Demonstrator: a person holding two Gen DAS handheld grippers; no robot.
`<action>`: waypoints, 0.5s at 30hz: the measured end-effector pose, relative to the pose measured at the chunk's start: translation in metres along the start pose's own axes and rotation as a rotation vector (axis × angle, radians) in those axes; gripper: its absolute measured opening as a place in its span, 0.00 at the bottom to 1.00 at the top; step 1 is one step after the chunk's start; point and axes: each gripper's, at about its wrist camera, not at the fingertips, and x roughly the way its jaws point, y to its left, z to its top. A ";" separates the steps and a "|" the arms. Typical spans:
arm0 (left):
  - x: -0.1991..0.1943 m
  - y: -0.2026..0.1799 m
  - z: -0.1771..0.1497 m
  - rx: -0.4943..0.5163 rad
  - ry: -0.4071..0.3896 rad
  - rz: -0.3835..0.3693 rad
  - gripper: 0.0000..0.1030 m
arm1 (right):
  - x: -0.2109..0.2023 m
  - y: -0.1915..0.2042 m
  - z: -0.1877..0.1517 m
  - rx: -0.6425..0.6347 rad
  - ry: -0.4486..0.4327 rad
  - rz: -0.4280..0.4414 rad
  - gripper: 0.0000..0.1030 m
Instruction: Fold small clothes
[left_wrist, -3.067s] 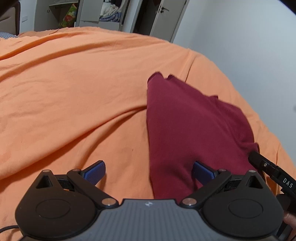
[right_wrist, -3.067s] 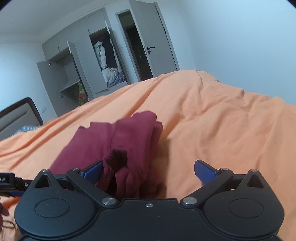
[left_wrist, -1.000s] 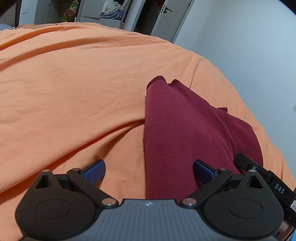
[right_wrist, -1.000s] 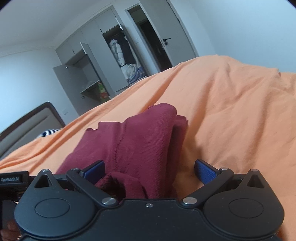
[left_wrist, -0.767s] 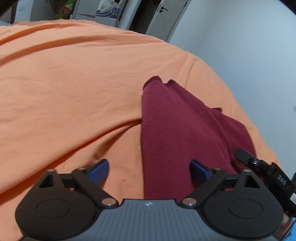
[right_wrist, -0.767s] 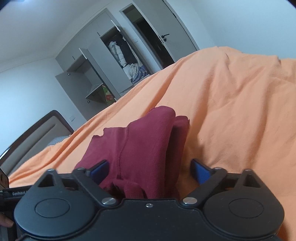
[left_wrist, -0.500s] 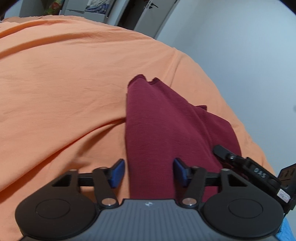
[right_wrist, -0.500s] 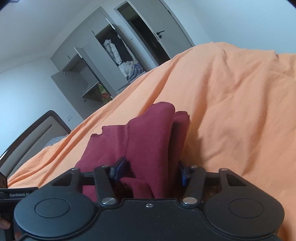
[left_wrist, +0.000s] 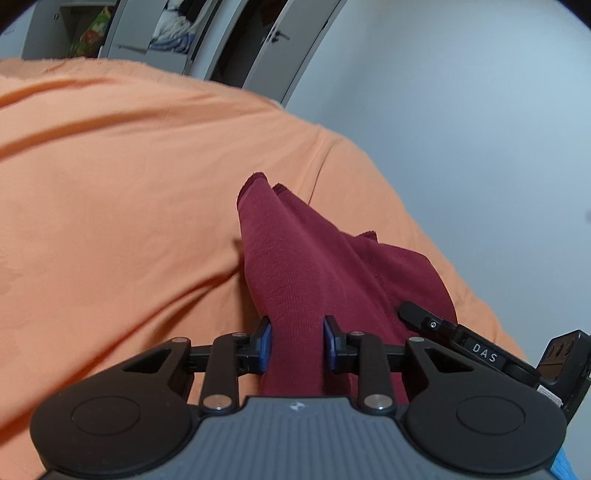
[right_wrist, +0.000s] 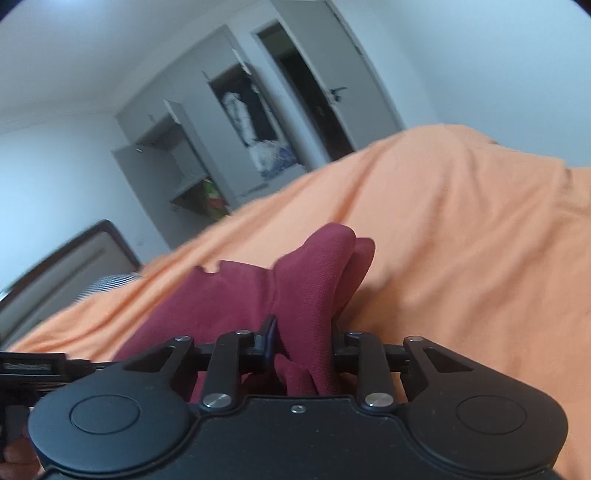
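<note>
— What are the fingers doing?

— The left gripper (left_wrist: 296, 343) has its blue pads (left_wrist: 264, 343) pressed in on a thick fold of the dark red garment (left_wrist: 295, 266), the cloth bunched between them. The right gripper (right_wrist: 304, 343) pinches another bunch of the same garment (right_wrist: 303, 291), drawn in tight between its fingers.

— And where is the garment beyond the grip?

— It runs forward from both grippers and lies on the orange bedsheet (left_wrist: 129, 184). In the left view it stretches away as a long folded strip with a stitched seam along its right part, ending in two small points near the sheet's far slope. In the right view the held part rises in a rounded hump, with a flatter piece spreading to the left.

— Anything around it?

— The right gripper's body shows at the lower right of the left view. Farther back stand an open grey wardrobe (right_wrist: 207, 147) with clothes inside, a door (right_wrist: 354, 85) and a headboard (right_wrist: 62, 266) at the left. The right view is somewhat blurred.
</note>
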 end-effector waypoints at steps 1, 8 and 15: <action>-0.004 0.000 0.002 0.010 -0.011 0.007 0.29 | -0.001 0.009 0.001 -0.027 -0.003 0.000 0.26; -0.036 0.019 0.011 0.012 -0.095 0.062 0.29 | 0.014 0.055 0.007 -0.109 -0.040 0.067 0.26; -0.053 0.056 0.018 -0.053 -0.137 0.164 0.29 | 0.056 0.089 0.002 -0.151 0.001 0.117 0.26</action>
